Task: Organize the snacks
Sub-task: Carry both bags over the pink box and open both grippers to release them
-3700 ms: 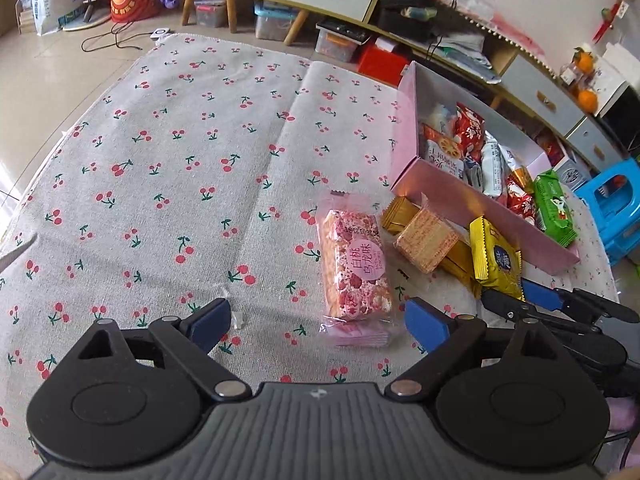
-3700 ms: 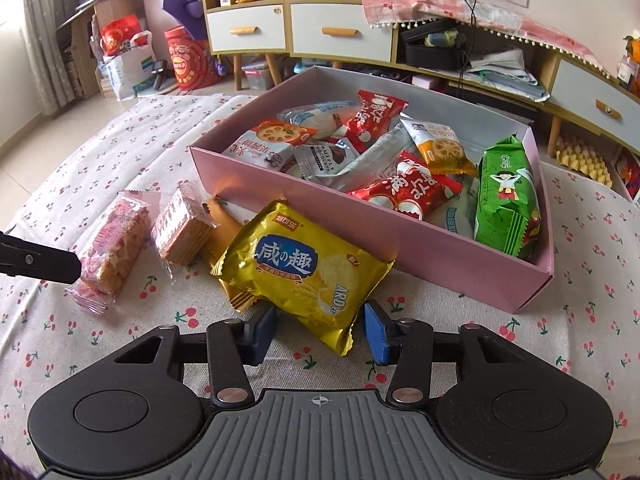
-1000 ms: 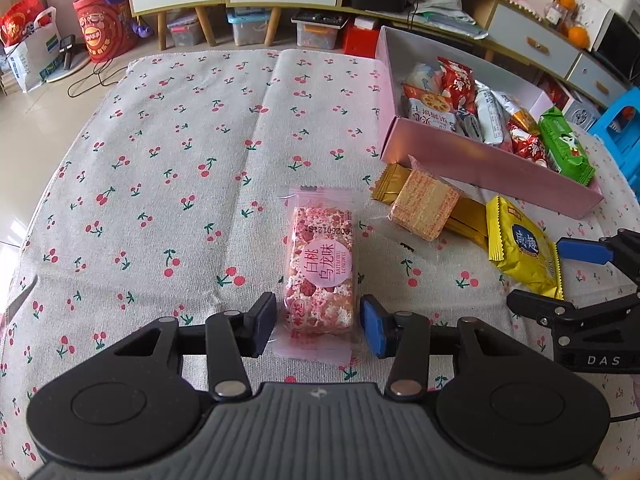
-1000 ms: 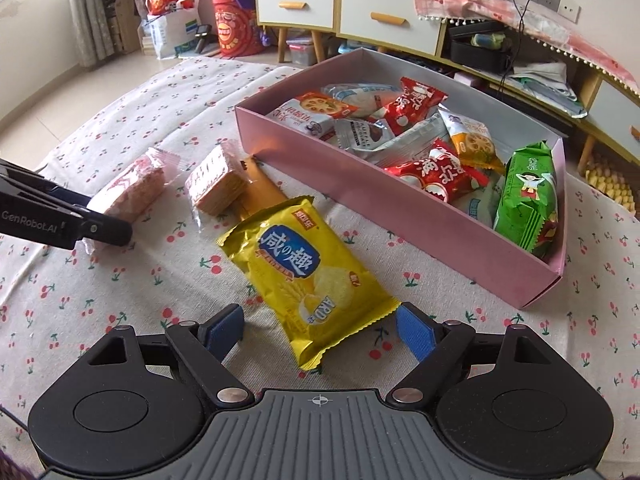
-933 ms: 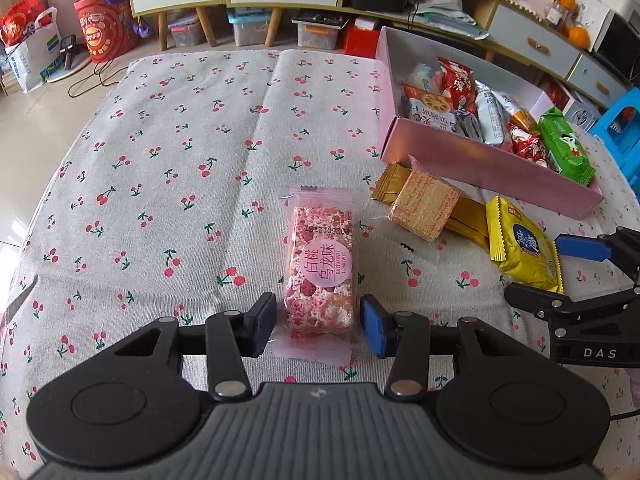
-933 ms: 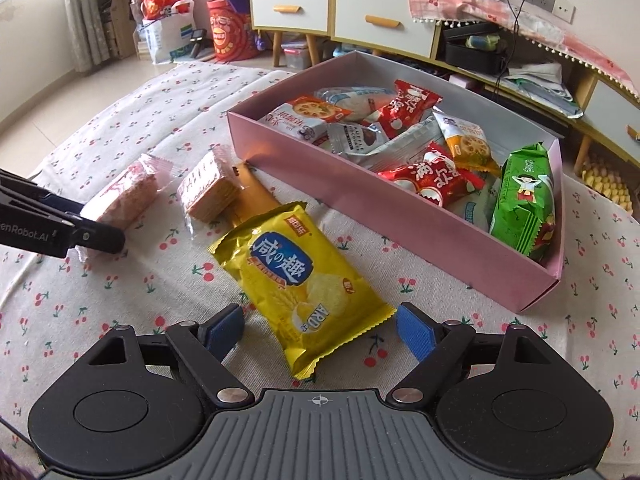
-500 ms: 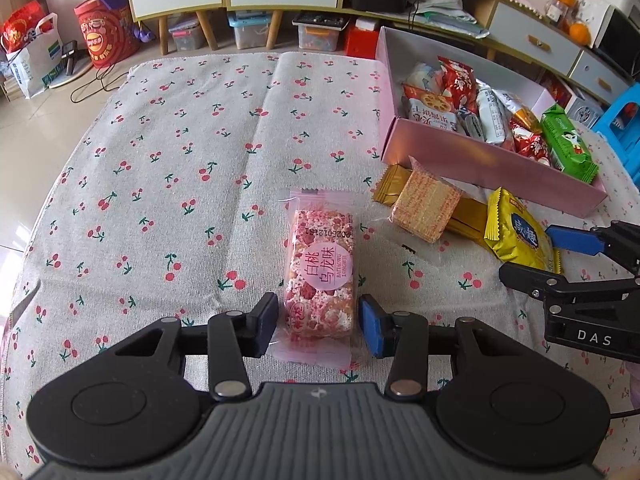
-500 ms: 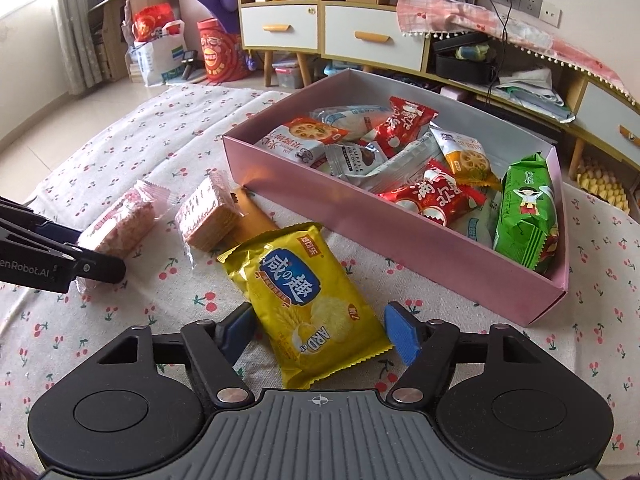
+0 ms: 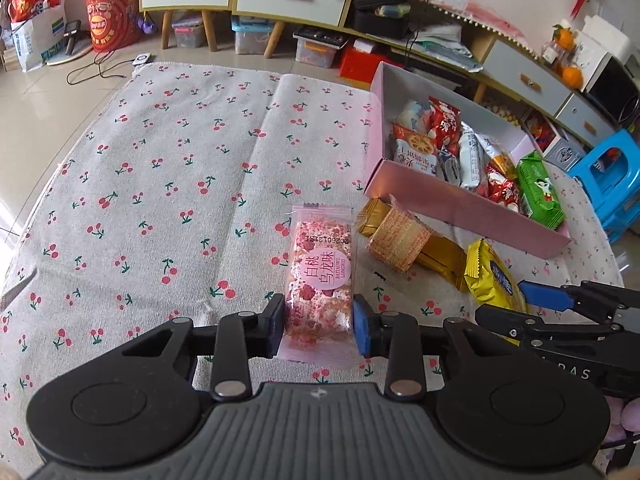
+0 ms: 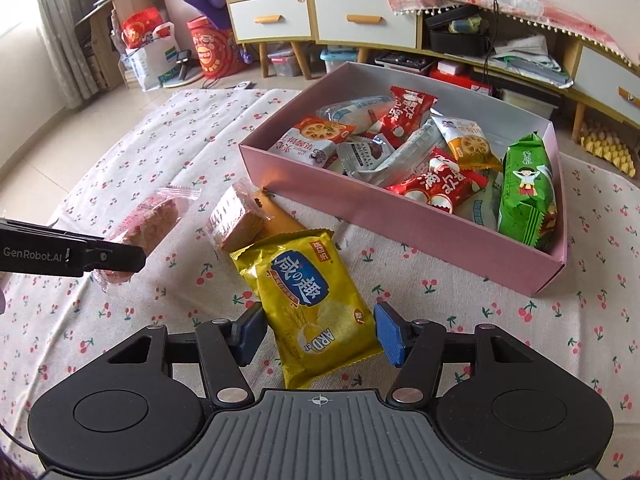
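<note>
Black left gripper (image 9: 319, 326), blue pads (image 9: 362, 330), silver screws, white lettering, perhaps "DAS"

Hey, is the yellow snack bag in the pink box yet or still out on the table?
Still out. The yellow snack bag lies flat on the cherry-print cloth, in front of the pink box, between the closing fingers of the right claw.

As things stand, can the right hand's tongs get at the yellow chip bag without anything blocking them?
Probably yes. The right tongs already straddle the yellow chip bag, closing on it, with nothing between pads and bag. The wafer packet only touches the bag's far end, and the pink box sits clear beyond.
</note>
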`<action>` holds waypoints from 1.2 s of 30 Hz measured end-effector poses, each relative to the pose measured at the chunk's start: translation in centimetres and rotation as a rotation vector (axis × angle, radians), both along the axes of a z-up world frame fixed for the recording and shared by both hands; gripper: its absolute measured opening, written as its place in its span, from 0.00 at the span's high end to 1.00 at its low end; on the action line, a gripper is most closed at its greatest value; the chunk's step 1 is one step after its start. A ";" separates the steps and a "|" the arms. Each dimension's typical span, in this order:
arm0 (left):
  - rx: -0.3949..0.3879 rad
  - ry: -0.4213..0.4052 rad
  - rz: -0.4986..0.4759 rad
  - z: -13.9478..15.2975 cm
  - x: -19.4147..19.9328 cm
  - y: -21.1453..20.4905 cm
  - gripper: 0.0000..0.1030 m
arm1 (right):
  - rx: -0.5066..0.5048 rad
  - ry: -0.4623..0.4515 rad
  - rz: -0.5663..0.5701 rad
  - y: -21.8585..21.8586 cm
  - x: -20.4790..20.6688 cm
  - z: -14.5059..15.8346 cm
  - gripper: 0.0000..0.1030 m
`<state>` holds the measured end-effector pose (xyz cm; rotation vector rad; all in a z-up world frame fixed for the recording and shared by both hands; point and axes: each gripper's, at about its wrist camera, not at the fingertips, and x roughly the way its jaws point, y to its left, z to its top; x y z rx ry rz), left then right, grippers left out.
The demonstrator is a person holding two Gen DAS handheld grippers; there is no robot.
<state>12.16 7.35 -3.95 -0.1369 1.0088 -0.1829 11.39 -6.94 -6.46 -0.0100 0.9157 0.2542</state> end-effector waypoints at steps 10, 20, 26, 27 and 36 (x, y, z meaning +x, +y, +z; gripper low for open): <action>-0.031 -0.032 0.016 1.2 0.4 -0.2 0.70 | 0.103 -0.042 -0.046 -1.4 -0.2 2.8 0.43; -0.102 -0.081 0.022 2.9 1.4 -1.9 0.70 | 0.174 -0.068 -0.147 -3.8 0.9 4.1 0.43; -0.183 -0.075 0.019 3.5 3.5 -3.2 0.70 | 0.251 -0.061 -0.237 -6.3 2.9 5.2 0.43; -0.183 -0.084 0.015 3.6 3.9 -3.5 0.70 | 0.270 -0.061 -0.258 -6.9 3.4 5.3 0.43; -0.162 -0.163 -0.025 2.3 8.3 -6.0 0.70 | 0.360 -0.037 -0.385 -10.3 8.0 4.5 0.43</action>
